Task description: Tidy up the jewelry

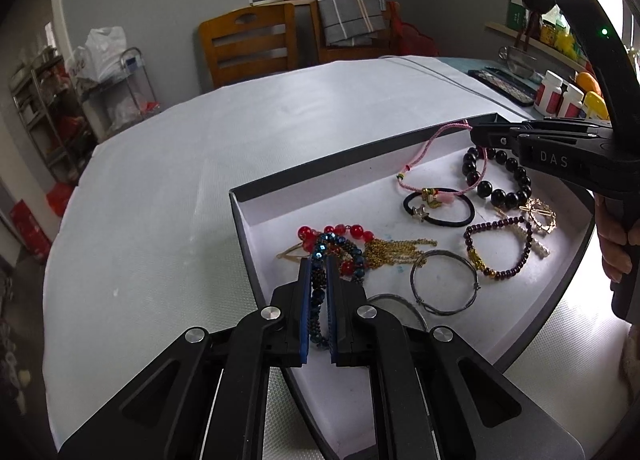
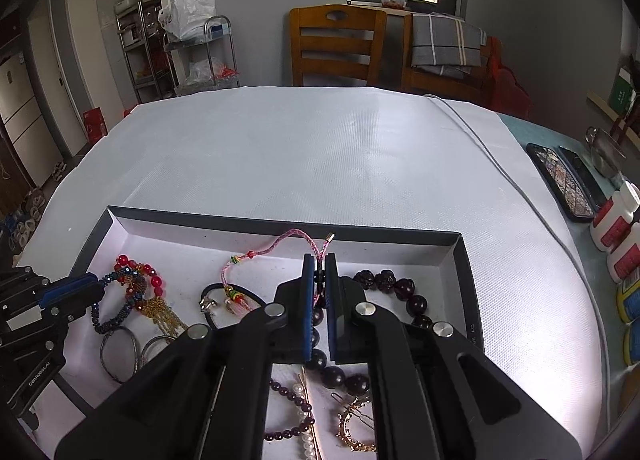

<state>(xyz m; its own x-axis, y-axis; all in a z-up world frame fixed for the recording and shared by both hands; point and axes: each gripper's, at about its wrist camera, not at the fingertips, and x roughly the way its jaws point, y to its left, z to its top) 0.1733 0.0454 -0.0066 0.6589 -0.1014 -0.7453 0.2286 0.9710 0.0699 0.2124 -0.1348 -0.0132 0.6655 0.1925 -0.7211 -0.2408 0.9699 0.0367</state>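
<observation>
A shallow dark-rimmed box (image 1: 360,152) with a white floor holds the jewelry; its rim also shows in the right wrist view (image 2: 280,225). My left gripper (image 1: 319,262) is shut on a blue beaded bracelet (image 1: 318,292), lifting it from a pile with red beads (image 1: 332,231) and a gold chain (image 1: 396,250). It shows from the side in the right wrist view (image 2: 94,284). My right gripper (image 2: 319,260) is shut on a pink braided cord bracelet (image 2: 280,242), seen in the left wrist view (image 1: 440,140) near the box's far corner (image 1: 474,134).
Also in the box: a large dark bead bracelet (image 1: 496,176), a black hair tie (image 1: 438,206), a silver bangle (image 1: 444,284), a purple bead bracelet (image 1: 500,248), gold hairpins (image 1: 540,216). Bottles (image 2: 616,228) and a phone (image 2: 560,182) stand at the table's right. Chairs (image 2: 336,44) stand behind.
</observation>
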